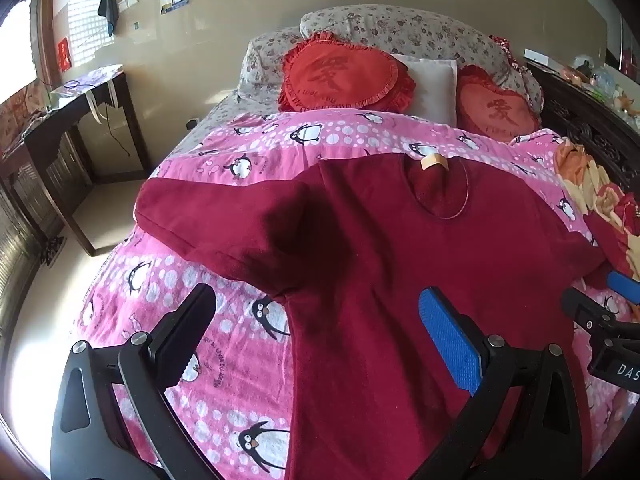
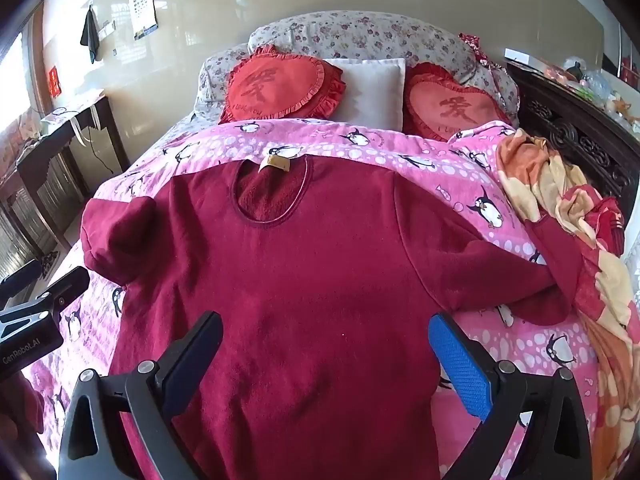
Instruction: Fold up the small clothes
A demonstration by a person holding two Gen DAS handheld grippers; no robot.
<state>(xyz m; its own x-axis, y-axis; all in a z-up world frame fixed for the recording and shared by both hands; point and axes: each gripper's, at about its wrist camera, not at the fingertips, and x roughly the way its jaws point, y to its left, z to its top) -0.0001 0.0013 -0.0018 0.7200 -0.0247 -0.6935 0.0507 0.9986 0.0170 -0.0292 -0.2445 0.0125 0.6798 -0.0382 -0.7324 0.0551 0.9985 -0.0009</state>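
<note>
A dark red long-sleeved fleece top point(image 1: 400, 264) lies flat on the pink penguin bedspread point(image 1: 224, 360), neckline and tan label point(image 1: 434, 163) at the far side. It also shows in the right wrist view point(image 2: 304, 280). Its left sleeve point(image 1: 208, 220) is folded back on itself; its right sleeve point(image 2: 520, 252) runs out to the right. My left gripper point(image 1: 316, 332) is open and empty, above the top's left side seam. My right gripper point(image 2: 324, 356) is open and empty over the lower body of the top, and its fingertips point(image 1: 620, 284) show in the left wrist view.
Two red heart cushions point(image 2: 280, 88) and a white pillow point(image 2: 372, 88) lie at the head of the bed. A crumpled orange and red blanket point(image 2: 592, 264) lies along the right edge by a dark carved headboard point(image 2: 576, 136). A dark wooden table point(image 1: 76, 128) stands left of the bed.
</note>
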